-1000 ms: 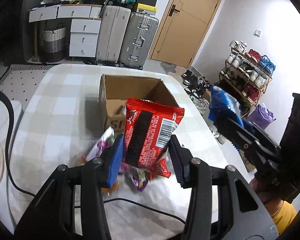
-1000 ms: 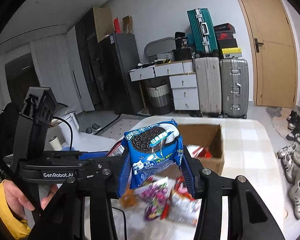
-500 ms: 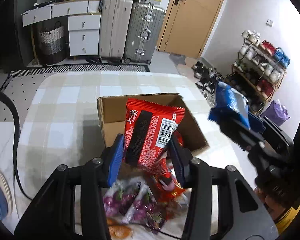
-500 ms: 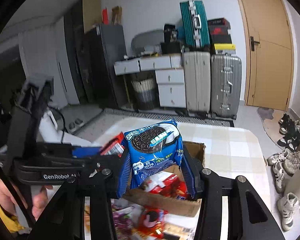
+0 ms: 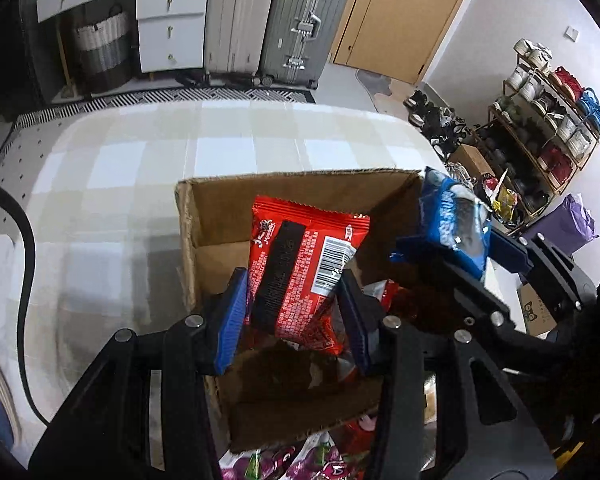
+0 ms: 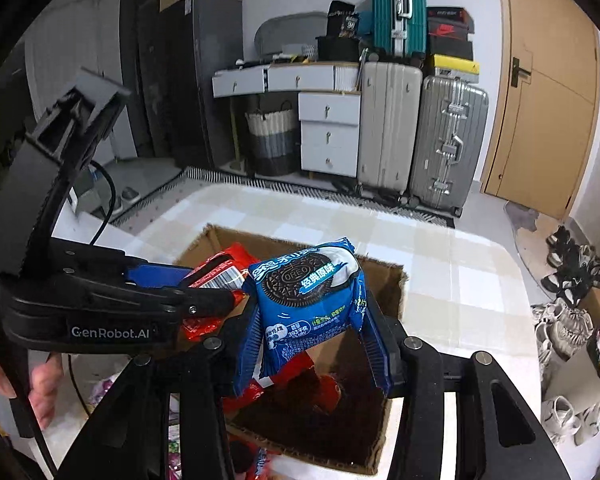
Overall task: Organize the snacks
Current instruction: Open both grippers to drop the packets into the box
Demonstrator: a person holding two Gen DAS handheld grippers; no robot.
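Checked table (image 5: 120, 168) | red snack packet (image 5: 300, 264): barcode, black stripe | blue cookie packet (image 6: 308, 300)

Red snack packet (image 5: 300, 276) with a black band and white barcode patch; blue cookie packet (image 6: 306, 304) printed with a dark biscuit. Brown cardboard box (image 5: 300, 196) on a desk (image 5: 140, 160) chequered beige and white. Beside the box, purple wrappers (image 5: 324, 464).

- Table (image 5: 140, 152): pale checked cloth in cream and white squares, rounded corners.
- Open cardboard box (image 5: 204, 208) sits directly on it, flaps up, red packets inside.
- Purple-wrapped sweets (image 5: 324, 466) lie loose on the cloth at the box's near side.
- Black cable (image 5: 26, 248) crosses the left edge.
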